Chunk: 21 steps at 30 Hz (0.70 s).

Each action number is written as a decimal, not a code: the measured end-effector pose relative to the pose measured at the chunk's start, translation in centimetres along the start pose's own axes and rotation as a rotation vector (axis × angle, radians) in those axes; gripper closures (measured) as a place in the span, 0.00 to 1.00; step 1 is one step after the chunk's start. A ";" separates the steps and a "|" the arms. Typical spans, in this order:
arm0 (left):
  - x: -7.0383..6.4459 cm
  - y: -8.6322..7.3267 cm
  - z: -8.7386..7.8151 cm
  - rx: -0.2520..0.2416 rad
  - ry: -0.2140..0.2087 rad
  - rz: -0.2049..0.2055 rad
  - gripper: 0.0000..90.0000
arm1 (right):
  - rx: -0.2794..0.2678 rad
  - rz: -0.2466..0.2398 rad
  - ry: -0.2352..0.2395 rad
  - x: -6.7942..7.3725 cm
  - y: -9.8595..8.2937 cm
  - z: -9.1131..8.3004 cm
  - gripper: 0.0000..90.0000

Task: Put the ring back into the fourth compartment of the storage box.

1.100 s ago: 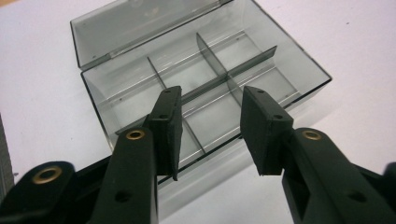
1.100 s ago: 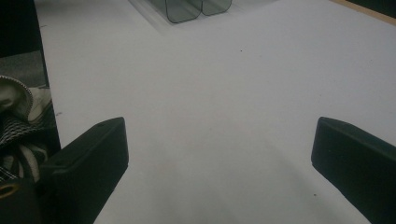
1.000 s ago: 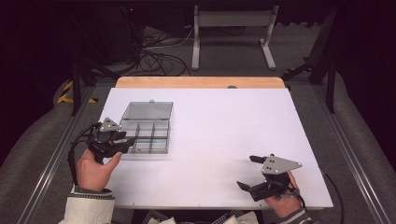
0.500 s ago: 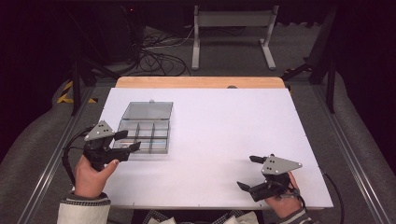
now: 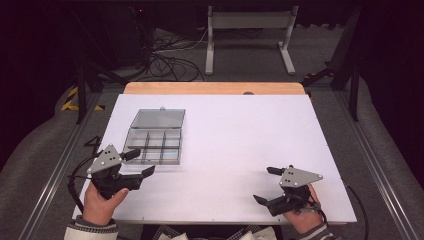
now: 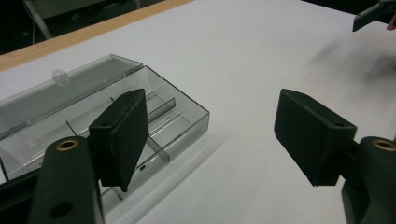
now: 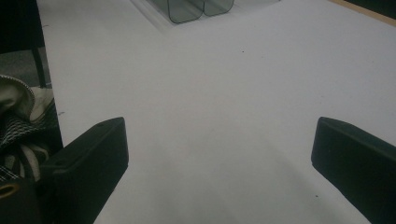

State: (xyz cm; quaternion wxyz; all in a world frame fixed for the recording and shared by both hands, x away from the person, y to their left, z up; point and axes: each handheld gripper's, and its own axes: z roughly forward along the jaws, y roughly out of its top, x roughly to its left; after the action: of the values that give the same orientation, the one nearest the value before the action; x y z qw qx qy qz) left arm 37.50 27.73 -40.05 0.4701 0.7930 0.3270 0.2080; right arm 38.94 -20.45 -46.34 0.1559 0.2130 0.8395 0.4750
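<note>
A: Position of the clear compartment box (image 5: 156, 136)?

B: It is seen on the left part of the white table (image 5: 240, 145), lid laid flat open toward the far edge, divided tray toward the near side. No contents can be made out in the compartments.

A: Left gripper (image 5: 139, 164)?

B: It is held just beside the box's near left corner, above the table. Its jaws are spread wide and nothing is gripped; in the left gripper view one pad (image 6: 122, 135) is seen in front of the tray.

A: Right gripper (image 5: 265, 185)?

B: It is held well apart from the box, near the table's near right corner. Jaws wide apart, nothing held.
</note>
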 end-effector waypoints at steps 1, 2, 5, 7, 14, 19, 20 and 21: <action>-0.2 0.0 0.0 0.002 -0.001 0.001 0.26 | -0.001 0.000 0.002 0.0 0.0 0.0 0.05; -0.4 -0.1 -0.1 -0.006 -0.003 0.002 0.24 | -0.001 -0.001 0.002 0.0 0.0 0.0 0.05; -1.0 -0.4 -0.2 -0.036 -0.028 0.009 0.24 | -0.002 -0.002 0.003 0.0 0.0 0.0 0.05; -1.3 -0.6 -0.1 -0.043 -0.036 0.017 0.24 | -0.001 -0.002 0.003 0.0 0.0 0.0 0.05; -1.6 -1.6 0.0 -0.067 -0.056 0.023 0.24 | 0.002 -0.002 0.003 0.1 0.0 0.0 0.05; -1.8 -2.3 0.5 -0.060 -0.050 0.055 0.24 | -0.001 -0.004 0.005 0.1 0.0 0.0 0.05; -1.9 -2.4 0.6 -0.056 -0.057 0.056 0.24 | -0.001 -0.003 0.006 0.1 0.0 0.0 0.05; -1.9 -2.5 0.7 -0.053 -0.063 0.059 0.24 | -0.001 -0.004 0.006 0.1 0.0 0.0 0.05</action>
State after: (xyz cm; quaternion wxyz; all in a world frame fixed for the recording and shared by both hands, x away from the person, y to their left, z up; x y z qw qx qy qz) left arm 35.73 26.81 -42.64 0.4946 0.7958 0.2829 0.2051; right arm 38.84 -20.38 -46.33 0.1544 0.2097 0.8401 0.4758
